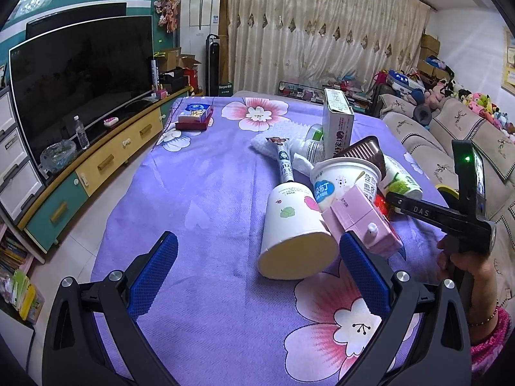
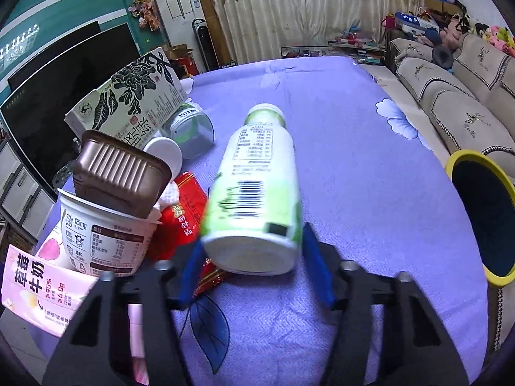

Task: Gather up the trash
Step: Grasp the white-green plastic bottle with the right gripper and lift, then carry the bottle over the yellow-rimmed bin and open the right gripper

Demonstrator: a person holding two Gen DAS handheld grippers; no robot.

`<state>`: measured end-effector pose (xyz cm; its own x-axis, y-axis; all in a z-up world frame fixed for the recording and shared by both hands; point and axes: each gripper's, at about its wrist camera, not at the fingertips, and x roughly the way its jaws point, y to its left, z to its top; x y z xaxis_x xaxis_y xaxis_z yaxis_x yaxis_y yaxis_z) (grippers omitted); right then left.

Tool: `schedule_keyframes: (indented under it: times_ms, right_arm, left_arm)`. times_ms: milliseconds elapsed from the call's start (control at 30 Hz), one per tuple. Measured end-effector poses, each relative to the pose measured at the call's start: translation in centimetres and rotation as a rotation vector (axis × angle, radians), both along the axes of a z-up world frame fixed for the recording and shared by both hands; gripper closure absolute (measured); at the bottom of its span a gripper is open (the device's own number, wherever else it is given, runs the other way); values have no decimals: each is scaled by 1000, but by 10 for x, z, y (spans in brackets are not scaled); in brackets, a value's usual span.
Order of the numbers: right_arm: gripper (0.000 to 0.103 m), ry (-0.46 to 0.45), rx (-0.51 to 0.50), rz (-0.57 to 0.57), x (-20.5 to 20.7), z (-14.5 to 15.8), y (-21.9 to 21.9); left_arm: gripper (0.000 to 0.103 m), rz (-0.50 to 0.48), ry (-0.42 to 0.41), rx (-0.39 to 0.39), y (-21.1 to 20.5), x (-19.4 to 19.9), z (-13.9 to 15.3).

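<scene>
Right hand-held gripper (image 2: 251, 267): jaws partly closed around the base of the bottle (image 2: 257, 186); the blue pads stand at either flank of the base, and from the right wrist view firm contact cannot be confirmed. No lift visible.
Bottle: white plastic with green label, lying on its side on the purple cloth of the table (image 2: 354, 160), base toward the camera, cap pointing away. It lies at the right edge of the trash pile.
Bottle, handling: judged light and probably empty, smooth and round, so liable to roll or slip out of the pads. The wall looks stiff enough to take a squeeze. Best hold judged across the body just above the base, where the pads now stand, not at the narrow neck.
Left hand-held gripper (image 1: 257, 273): jaws wide apart, empty, hovering low over the cloth.
Paper cup (image 1: 296, 228): on its side just ahead of the left gripper, mouth toward the camera. Judged very light and easily crushed; grip gently across the rim.
Pink carton (image 1: 363, 222): leaning against the cup, light card.
Pile beyond: yoghurt tub (image 2: 99, 234), brown tray (image 2: 119, 173) resting in it, red wrapper (image 2: 183, 215), tall box (image 2: 128, 103).
Bin (image 2: 482, 215): yellow-rimmed, dark inside, at the right beside the table; likely destination.
</scene>
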<state>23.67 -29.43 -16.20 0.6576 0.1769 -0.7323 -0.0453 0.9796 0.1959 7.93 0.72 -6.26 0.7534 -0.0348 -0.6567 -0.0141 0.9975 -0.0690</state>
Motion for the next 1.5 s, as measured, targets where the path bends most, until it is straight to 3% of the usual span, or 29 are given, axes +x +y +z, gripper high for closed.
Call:
schedule_keyframes:
  times_ms: [467,933,1200,1500]
  right_arm:
    - [53,-252,75,0,-55,79,-40]
    - [54,-248,136,26,-77,96,-56]
    - [54,-317,66,-135,-81,113,-115]
    - [54,-279,-24,-424,-62,86,-224]
  left_arm:
    - [4,-15,-1,4,-6,1,-2]
    - [4,-50,-13,-7,-12,-4,0]
    - [4,-122,-18,-18,-30,-2,2]
    - [4,-163,19,-16,-49,15,-7]
